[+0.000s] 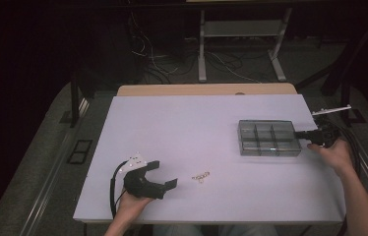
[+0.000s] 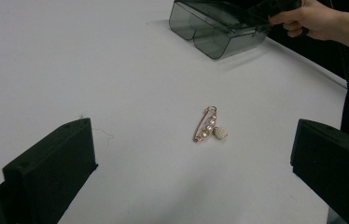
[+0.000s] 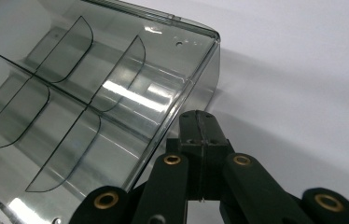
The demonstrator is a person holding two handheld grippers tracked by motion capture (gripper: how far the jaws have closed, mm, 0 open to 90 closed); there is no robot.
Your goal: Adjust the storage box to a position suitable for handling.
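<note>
Left claw (image 2: 193, 172) wide before gold pearl-beaded brooch (image 2: 208, 126); right claw (image 3: 201, 128) closed beside smoky clear-plastic divided box (image 3: 93, 93)

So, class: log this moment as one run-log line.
left hand-held gripper: open, facing brooch | right hand-held gripper: shut at organiser box edge | brooch: on table

Table (image 1: 182, 123): white top lying over a tan board showing at the far edge | Floor (image 1: 39, 162): grey carpet running around it | Rear: metal stand (image 1: 241, 44) standing among loose cables (image 1: 157, 59) | Light: room sitting dark, tabletop catching the brightness
</note>
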